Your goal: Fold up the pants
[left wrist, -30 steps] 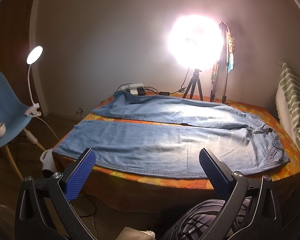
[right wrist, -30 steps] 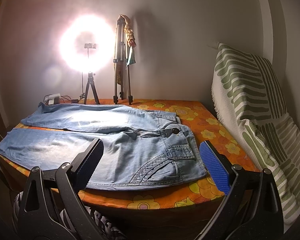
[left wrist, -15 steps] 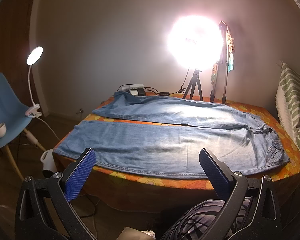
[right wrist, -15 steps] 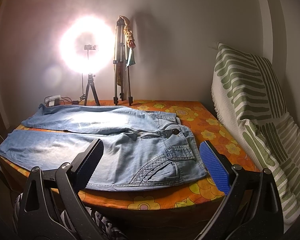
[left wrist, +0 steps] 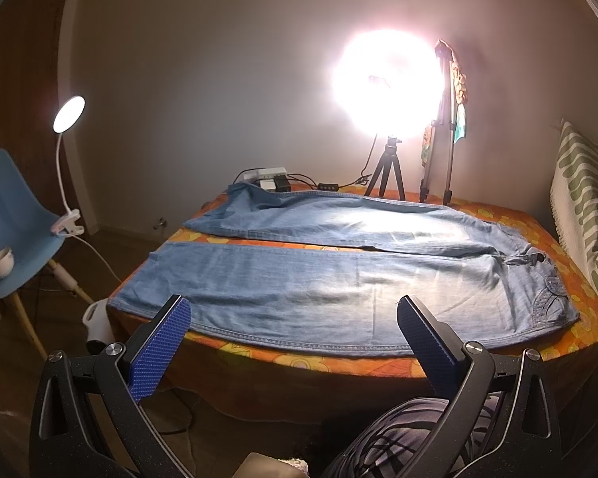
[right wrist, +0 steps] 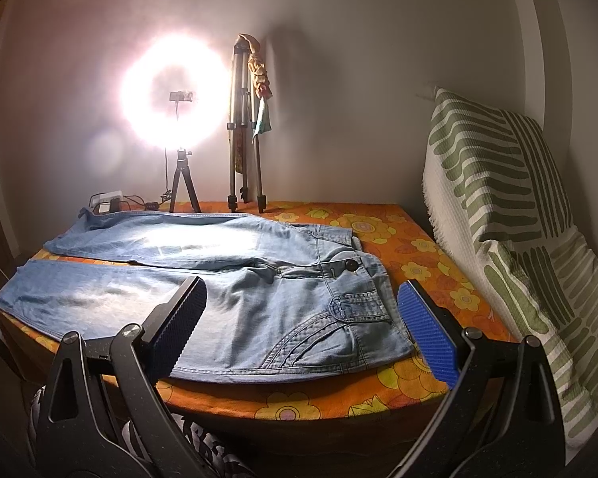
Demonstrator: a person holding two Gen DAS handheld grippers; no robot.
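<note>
I see the jeans (left wrist: pixel 339 275) spread flat across the middle of the frame on the orange flowered tabletop (left wrist: pixel 578 342), legs to the left, waist at right. My left claw (left wrist: pixel 291 314) hangs released at lower centre; my right claw (right wrist: pixel 303 298) is released too, over the waistband.
</note>
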